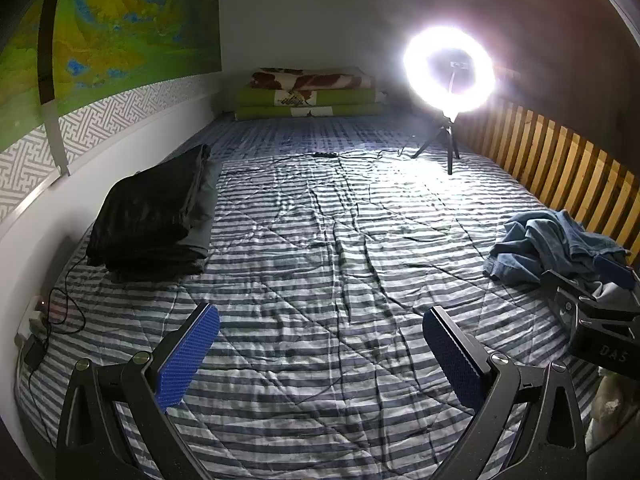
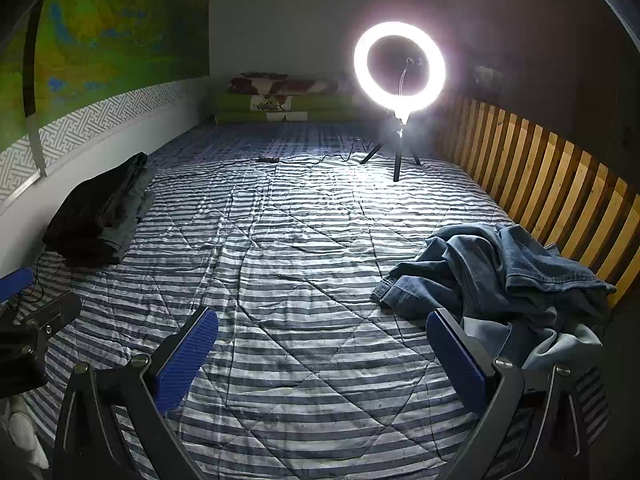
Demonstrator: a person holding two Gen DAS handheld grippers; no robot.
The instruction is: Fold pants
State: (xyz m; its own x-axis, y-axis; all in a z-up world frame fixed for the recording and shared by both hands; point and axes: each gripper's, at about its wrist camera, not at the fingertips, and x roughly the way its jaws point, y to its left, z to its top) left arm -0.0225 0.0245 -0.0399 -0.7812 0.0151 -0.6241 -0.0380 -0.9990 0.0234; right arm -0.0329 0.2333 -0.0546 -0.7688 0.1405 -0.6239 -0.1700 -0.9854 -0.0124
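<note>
Glare from the ring light [image 1: 448, 69] washes out its holder and the wall around it in the left wrist view. The jeans [image 2: 504, 276] are partly hidden behind a gripper finger below the light. The dark folded pile [image 1: 152, 216] left of it shows no detail. The wall poster [image 1: 120, 24] is cut off.

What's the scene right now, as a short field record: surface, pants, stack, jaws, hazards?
surface: striped quilt
pants to fold: crumpled jeans, right side by the slatted rail
folded stack: dark clothes, left by the wall
left gripper: jaws open, empty
right gripper: jaws open, empty, beside the jeans
hazards: ring light and its cable on the quilt
</note>
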